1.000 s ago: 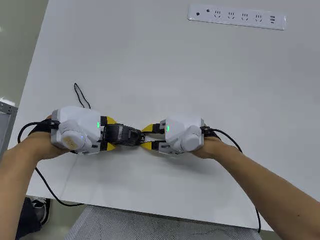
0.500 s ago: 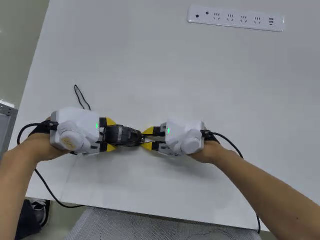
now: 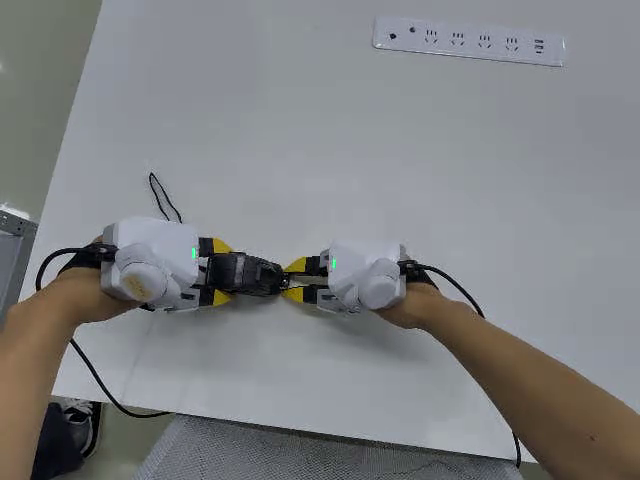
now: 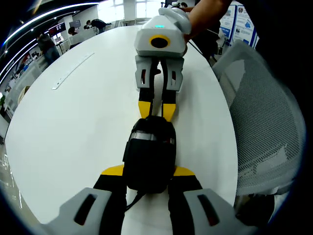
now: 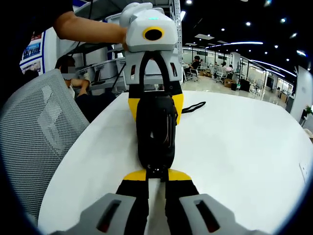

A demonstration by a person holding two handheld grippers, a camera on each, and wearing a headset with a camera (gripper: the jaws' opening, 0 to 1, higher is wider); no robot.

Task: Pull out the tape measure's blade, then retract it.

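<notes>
tape measure point(image 3: 243, 272) sits lower left of centre in the head view on the desk point(image 3: 400, 150), left hand-held gripper point(image 3: 222, 270) clamped round its case, right hand-held gripper point(image 3: 292, 277) pinched on the blade tip point(image 5: 155, 171) at its mouth; I'd pull straight along the case axis, left anchored, no twisting.

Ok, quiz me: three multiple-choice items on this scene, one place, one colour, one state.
1. Where on the table is the power strip?
A) far side
B) near edge
C) between the tools
2. What colour is the tape measure?
A) yellow
B) black
C) red
3. The left tool is:
A) open
B) lying unheld
C) shut on the tape measure
Answers: A, it lies far up the table from the person; B, it shows black in every view; C, its jaws clamp the tape measure's sides.
</notes>
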